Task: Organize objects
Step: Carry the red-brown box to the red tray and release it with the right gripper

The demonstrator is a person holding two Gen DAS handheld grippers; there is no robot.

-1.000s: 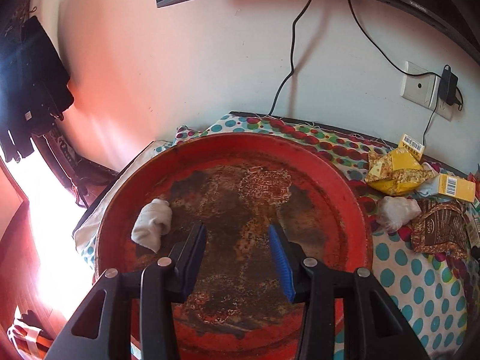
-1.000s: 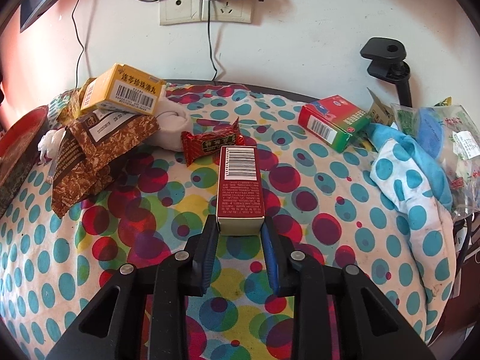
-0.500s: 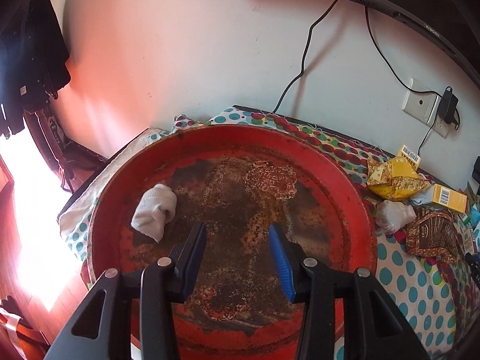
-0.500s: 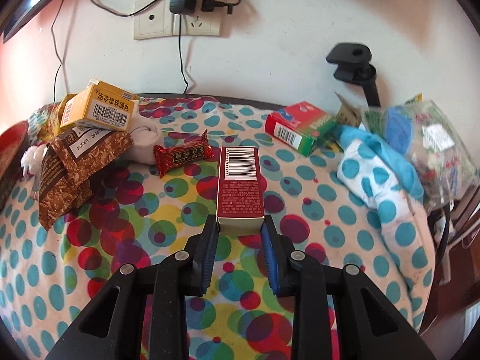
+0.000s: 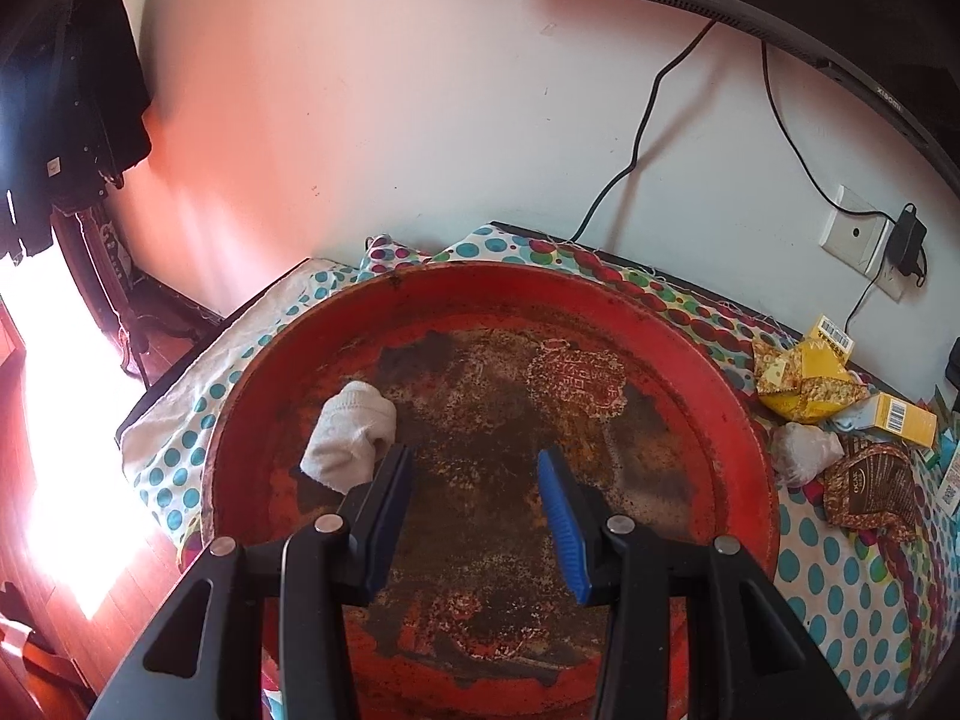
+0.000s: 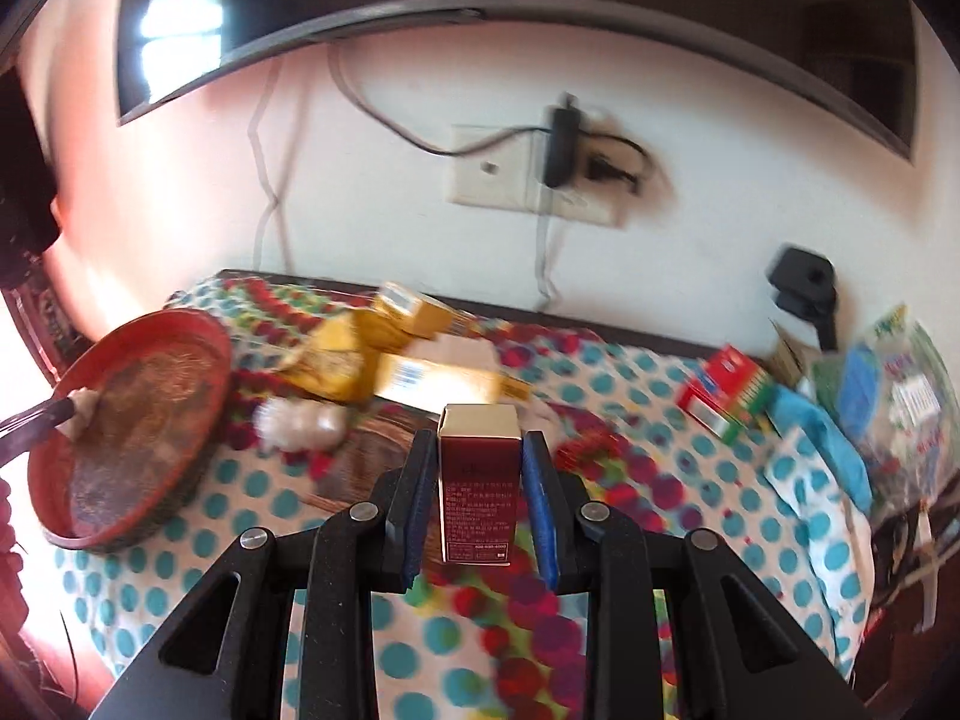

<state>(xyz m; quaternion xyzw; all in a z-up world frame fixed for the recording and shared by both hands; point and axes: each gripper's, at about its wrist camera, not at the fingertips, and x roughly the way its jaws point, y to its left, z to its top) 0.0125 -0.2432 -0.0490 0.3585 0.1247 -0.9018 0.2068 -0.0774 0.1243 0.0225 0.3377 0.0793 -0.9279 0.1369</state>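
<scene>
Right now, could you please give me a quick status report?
Right gripper shut on dark red carton, off the cloth. Left gripper open over rusty round red tray, beside white sock. Path clear.

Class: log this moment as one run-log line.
right hand-held gripper: shut on dark red box | left hand-held gripper: open over red tray

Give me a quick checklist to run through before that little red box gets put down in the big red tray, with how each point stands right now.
1. Right gripper shut on the dark red box: ok, pads on both sides.
2. Box clear of the spotted cloth: ok, held above it.
3. Bare room in the red tray: ok, only a white sock lies in it.
4. Left gripper empty: ok, jaws apart with nothing between.
5. Left gripper out of the drop spot: not ok, it hangs over the tray.
6. Clutter between box and tray: cannot tell, picture blurred.
</scene>
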